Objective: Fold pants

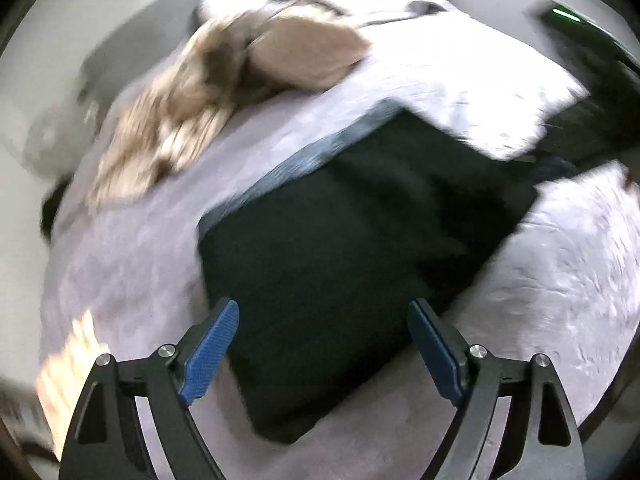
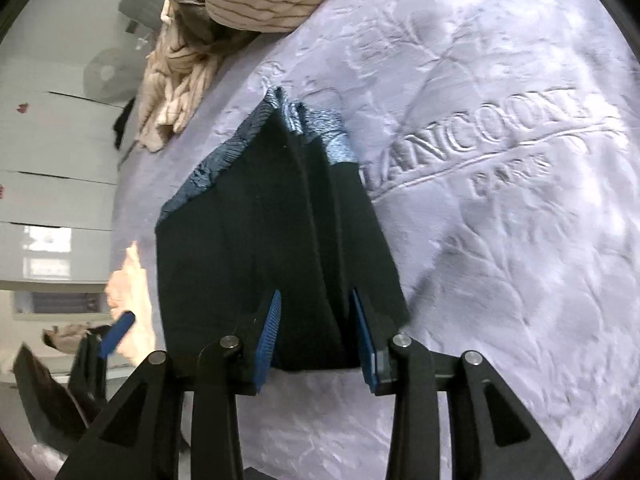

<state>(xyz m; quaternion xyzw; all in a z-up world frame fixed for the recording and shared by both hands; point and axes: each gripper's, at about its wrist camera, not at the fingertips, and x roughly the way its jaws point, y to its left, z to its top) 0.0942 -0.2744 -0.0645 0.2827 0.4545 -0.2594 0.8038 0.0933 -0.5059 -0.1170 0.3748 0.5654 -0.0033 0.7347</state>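
Dark pants [image 1: 352, 248] with a blue-grey waistband [image 1: 288, 164] lie folded into a block on the lavender bedspread [image 1: 132, 248]. My left gripper [image 1: 323, 316] is open and empty, held just above the near edge of the pants. In the right wrist view the pants [image 2: 272, 224] lie in front of my right gripper [image 2: 315, 306], whose blue pads [image 2: 267, 340] stand part-open on either side of the near edge of the fabric. The left gripper [image 2: 116, 330] shows at the lower left there.
A heap of beige striped cloth [image 1: 192, 92] [image 2: 224, 8] lies at the far side of the bed. A white pillow [image 1: 452, 76] overlaps the pants' far corner. The bedspread [image 2: 500, 160] carries embossed lettering. A fan [image 2: 106, 74] stands on the floor to the left.
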